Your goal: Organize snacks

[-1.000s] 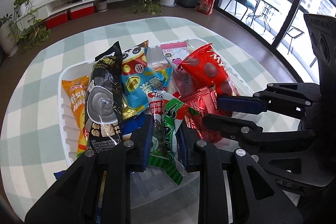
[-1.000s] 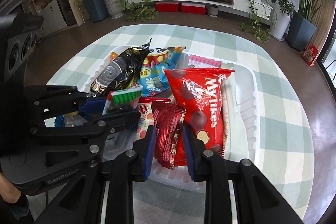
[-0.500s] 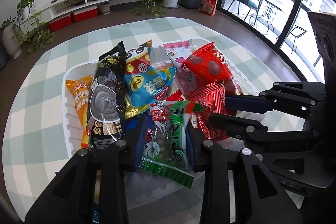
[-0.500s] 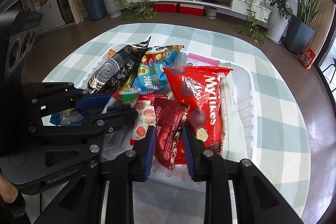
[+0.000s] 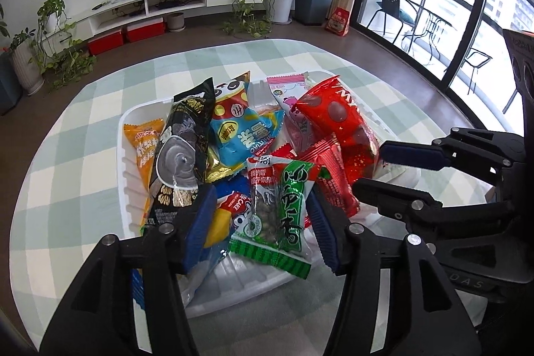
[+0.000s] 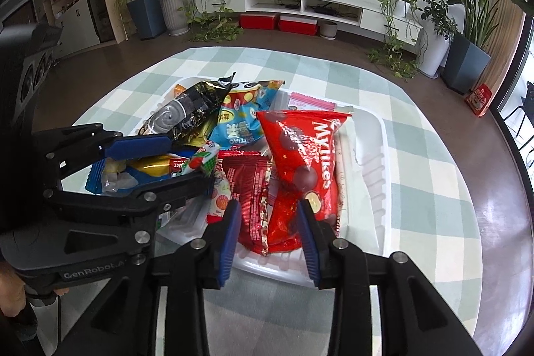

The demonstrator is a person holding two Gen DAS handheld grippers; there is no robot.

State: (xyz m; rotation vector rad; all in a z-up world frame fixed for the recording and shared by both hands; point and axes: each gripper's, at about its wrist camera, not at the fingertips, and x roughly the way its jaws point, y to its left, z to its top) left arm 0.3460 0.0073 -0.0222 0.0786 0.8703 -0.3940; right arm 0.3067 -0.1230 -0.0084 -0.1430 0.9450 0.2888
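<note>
Both hand-held grippers, left (image 5: 262,216) and right (image 6: 268,224), jaws opening over released packets beside red "Mylikes" bag (image 6: 300,152).

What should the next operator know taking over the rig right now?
Left gripper: jaws opening, green snack packet between them, pads off it.
Right gripper: jaws opening around the dark red packet; it lies free.
All visible snacks sit piled in the white tray: red Mylikes bag, black packet, blue packet, orange packet.
Done: both packets set in the tray.
Left: withdraw both grippers, tidy the pile.
</note>
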